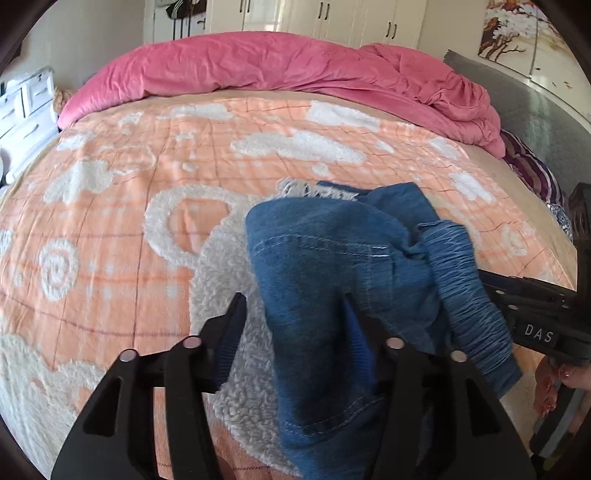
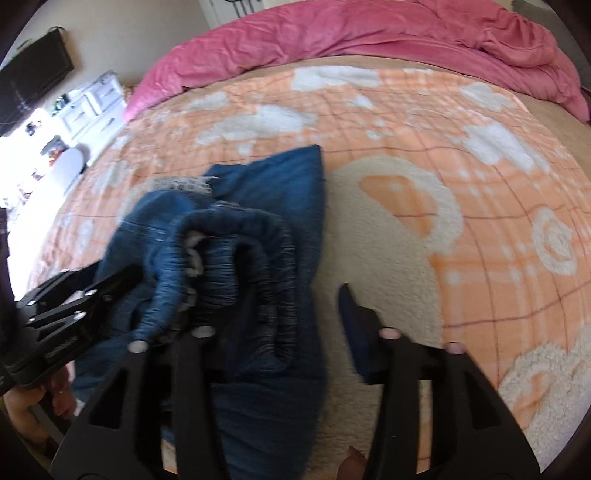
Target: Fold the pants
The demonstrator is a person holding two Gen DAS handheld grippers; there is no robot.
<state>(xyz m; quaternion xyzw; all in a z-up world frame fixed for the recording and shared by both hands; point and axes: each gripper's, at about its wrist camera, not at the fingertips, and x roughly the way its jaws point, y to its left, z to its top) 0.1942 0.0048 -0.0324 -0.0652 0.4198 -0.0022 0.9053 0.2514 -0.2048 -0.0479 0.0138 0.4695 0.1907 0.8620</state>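
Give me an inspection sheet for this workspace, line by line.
Surface: bed with an orange blanket patterned with white fleece shapes.
Job's things: blue jeans lie bunched on the blanket, elastic waistband turned up, not yet flat.
Clutter: pink duvet heaped along the far edge; striped cloth beside it.
Grippers: left gripper open, denim lying between the jaws; right gripper open over the waistband.
Cables: nothing seen.
Surroundings: white drawers, wardrobe doors, a wall picture, a dark screen.
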